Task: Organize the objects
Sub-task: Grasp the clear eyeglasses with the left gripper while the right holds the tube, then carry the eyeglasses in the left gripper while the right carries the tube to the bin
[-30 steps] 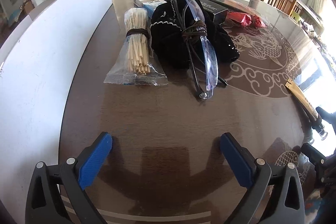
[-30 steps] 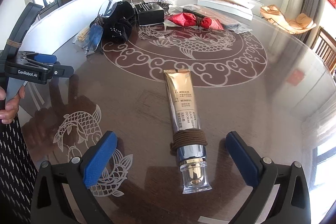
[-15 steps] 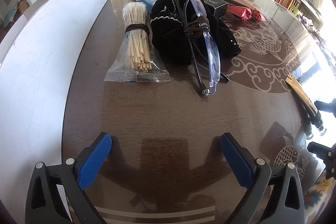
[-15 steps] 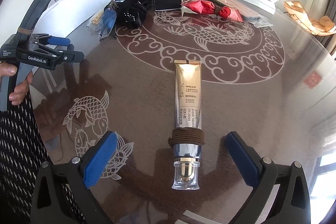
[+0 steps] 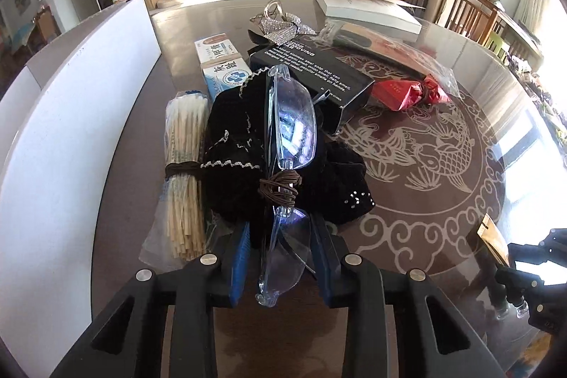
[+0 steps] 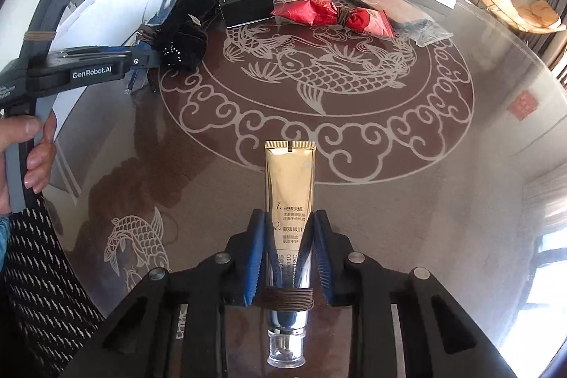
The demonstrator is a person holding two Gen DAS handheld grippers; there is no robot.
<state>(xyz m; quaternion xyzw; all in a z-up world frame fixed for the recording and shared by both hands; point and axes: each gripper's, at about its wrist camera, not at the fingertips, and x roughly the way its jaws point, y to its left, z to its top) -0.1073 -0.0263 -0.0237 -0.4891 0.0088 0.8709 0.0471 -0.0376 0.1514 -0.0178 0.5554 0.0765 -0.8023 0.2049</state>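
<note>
Clear safety glasses (image 5: 294, 130) bound with brown cord lie over a black velvet bundle (image 5: 234, 172). My left gripper (image 5: 280, 247) has its blue pads (image 5: 240, 257) on either side of the near lens, jaws closing onto it. From the right wrist view the left gripper (image 6: 152, 57) reaches into that pile, held by a hand (image 6: 21, 162). A gold cream tube (image 6: 290, 179) with brown cord near its clear cap lies on the glass table (image 6: 460, 201). My right gripper (image 6: 288, 236) grips the tube's lower half, jaws closing.
A bag of wooden sticks (image 5: 184, 172) lies left of the bundle, beside a white board (image 5: 71, 130). Behind are a black box (image 5: 312, 73), medicine boxes (image 5: 223, 59), a red packet (image 5: 407, 91), a silver bow (image 5: 280, 27) and a white book (image 5: 365, 9).
Both grippers went from wide open to closed. The left moved forward onto the glasses. The right moved forward over the tube and closed on it.
</note>
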